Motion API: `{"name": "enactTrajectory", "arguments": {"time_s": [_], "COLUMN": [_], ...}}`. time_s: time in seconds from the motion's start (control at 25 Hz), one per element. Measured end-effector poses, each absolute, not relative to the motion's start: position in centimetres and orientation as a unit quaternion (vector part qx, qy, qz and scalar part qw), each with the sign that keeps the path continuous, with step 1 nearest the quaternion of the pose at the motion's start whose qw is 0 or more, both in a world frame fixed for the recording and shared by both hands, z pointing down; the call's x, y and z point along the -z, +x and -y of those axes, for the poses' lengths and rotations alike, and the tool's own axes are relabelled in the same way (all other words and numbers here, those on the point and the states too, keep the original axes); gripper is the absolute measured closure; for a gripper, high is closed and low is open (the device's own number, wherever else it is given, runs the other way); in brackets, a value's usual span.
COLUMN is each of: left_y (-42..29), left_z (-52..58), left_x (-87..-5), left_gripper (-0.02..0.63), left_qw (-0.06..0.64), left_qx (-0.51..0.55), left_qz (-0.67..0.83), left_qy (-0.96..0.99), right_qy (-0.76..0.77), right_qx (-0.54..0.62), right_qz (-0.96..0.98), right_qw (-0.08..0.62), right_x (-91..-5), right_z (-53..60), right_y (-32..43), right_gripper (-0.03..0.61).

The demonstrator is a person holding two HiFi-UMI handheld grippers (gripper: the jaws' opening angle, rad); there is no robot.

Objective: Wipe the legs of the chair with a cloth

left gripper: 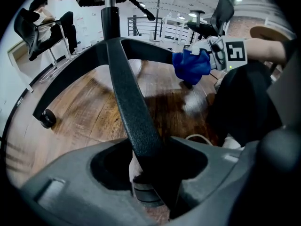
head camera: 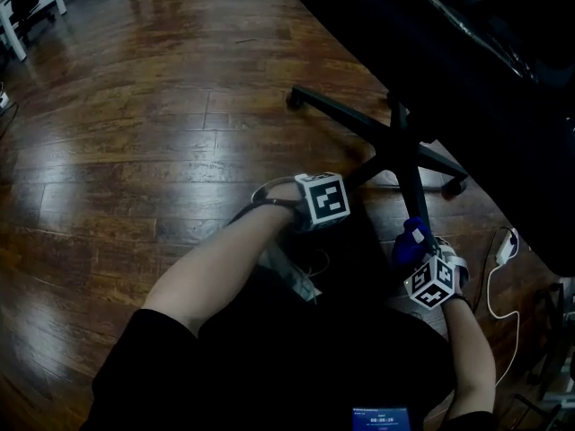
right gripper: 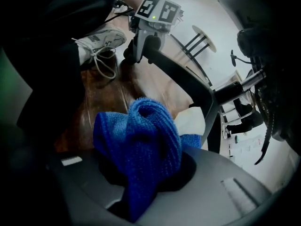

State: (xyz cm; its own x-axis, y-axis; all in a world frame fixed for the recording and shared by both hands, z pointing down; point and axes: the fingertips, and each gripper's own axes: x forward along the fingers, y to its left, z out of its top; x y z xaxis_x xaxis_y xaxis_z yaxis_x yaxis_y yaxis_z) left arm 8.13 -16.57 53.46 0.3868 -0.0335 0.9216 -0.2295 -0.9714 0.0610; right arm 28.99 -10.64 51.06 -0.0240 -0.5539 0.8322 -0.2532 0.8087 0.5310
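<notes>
**Cloth Bunched, Leg Pinned**

Head view: the left gripper (head camera: 334,196) sits on one chair leg (head camera: 368,171). The right gripper (head camera: 424,263) carries the blue cloth (head camera: 411,241) beside another leg, over a dark, glossy wooden floor (head camera: 135,133).

Left gripper view: the fingers are clamped on the leg, and the cloth is ahead to their right.

Right gripper view: the fingers are closed on the wadded cloth. Bunched like this it may skip patches, and the castors (head camera: 294,100) could let the leg roll.

Shells of dark grey moulded plastic: left gripper (left gripper: 149,171), right gripper (right gripper: 146,173). Each carries a white cube (head camera: 322,200) printed with black square markers; small green light (right gripper: 154,17) on one, upper centre. Person wears black short sleeves (head camera: 154,353), grey sneaker (right gripper: 101,37) with white laces, upper left
</notes>
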Motion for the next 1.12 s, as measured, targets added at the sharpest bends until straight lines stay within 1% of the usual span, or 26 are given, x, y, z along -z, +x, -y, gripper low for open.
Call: {"name": "enactTrajectory", "arguments": {"time_s": [0.16,0.28,0.36,0.48,0.6,0.72,0.92,1.12], "left_y": [8.4,8.5,8.9,9.3,8.6,8.3,7.5,7.1], "left_z": [16.7,16.4,16.5,16.8,16.8,16.8,16.6,16.1], "left_x": [-53.3,-53.4,-53.3,-53.3,-53.5,-53.8,-54.8,-55.5], "left_gripper": [0.394,0.394,0.394,0.394,0.394,0.396,0.397,0.402], "left_qw": [0.093,0.103,0.097,0.09,0.093,0.09,0.082,0.08], "left_qx": [-0.543,-0.536,-0.531,-0.523,-0.534,-0.544,-0.568,-0.581], "left_qz": [0.077,0.071,0.068,0.066,0.071,0.075,0.076,0.069], "left_qy": [0.831,0.835,0.839,0.845,0.837,0.831,0.815,0.807], "right_qy": [0.309,0.344,0.356,0.363,0.357,0.337,0.305,0.26], "right_qx": [0.143,0.176,0.195,0.203,0.213,0.208,0.152,0.123], "right_qz": [0.701,0.695,0.685,0.684,0.686,0.683,0.696,0.696], "right_qw": [0.627,0.607,0.605,0.599,0.597,0.614,0.632,0.657], "right_x": [-49.5,-47.8,-46.9,-46.2,-46.7,-47.8,-50.2,-52.7], "right_z": [16.1,21.7,24.8,26.4,25.1,22.4,14.2,6.6], "right_y": [27.2,25.0,23.8,22.9,23.1,24.1,27.0,30.0], "right_gripper": [0.5,0.5,0.5,0.5,0.5,0.5,0.5,0.5]}}
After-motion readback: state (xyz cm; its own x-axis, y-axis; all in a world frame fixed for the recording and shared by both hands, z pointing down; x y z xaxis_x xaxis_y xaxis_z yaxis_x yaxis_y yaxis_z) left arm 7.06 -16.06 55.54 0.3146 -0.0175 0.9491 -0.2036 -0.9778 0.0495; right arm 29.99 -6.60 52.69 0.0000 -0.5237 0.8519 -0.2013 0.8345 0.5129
